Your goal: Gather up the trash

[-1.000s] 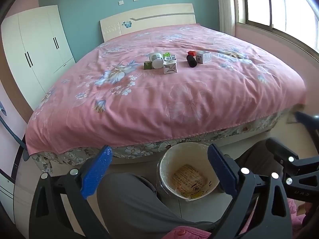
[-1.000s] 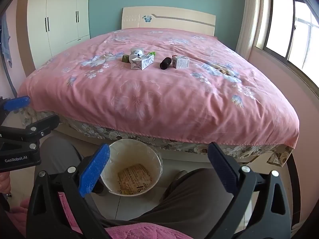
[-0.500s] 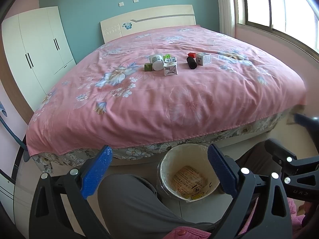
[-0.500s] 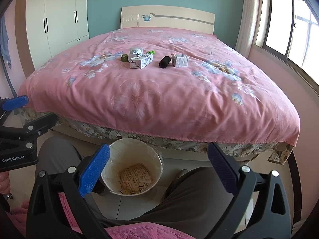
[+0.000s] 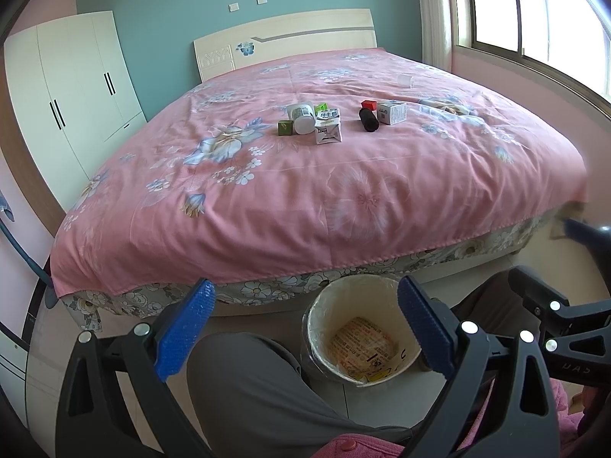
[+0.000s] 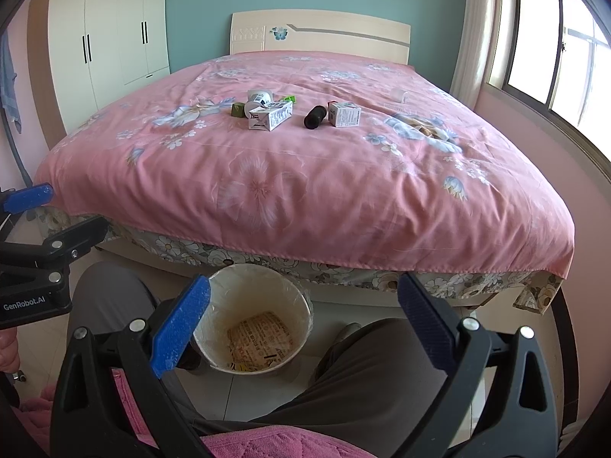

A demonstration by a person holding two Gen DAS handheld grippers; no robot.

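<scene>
Left wrist view first: the left gripper [image 5: 303, 328] is spread wide with its blue-padded jaws apart, nothing between them, hovering over the person's grey trouser leg [image 5: 259, 385]. Just past that knee sits the round cream waste bin [image 5: 317, 328] with a clear liner on the floor at the foot of the bed, printed paper lying at its bottom. Up on the pink floral bedspread [image 5: 305, 198], around the middle of the bed, the trash lies in a loose cluster: a small dark green cube box [image 5: 285, 128], touching or just beside a white round jar on its side [image 5: 301, 116], then a white milk carton with dark print [image 5: 327, 126], a small light green piece [image 5: 321, 106] behind them. To their right, a black cylinder [image 5: 368, 120], a small red-and-black item [image 5: 368, 105] and a white printed box [image 5: 392, 112]. At the right edge the other tool's black frame pokes in.

Over to the right wrist view: the right gripper [image 6: 303, 324] is likewise released, jaws gaping, empty, above the other grey knee. The bin [image 6: 301, 305] shows between the legs. The carton [image 6: 272, 115], jar [image 6: 257, 99], black cylinder [image 6: 314, 117] and white box [image 6: 345, 115] sit mid-bed, well apart from both tools. A white wardrobe [image 6: 110, 34] stands at left.
</scene>
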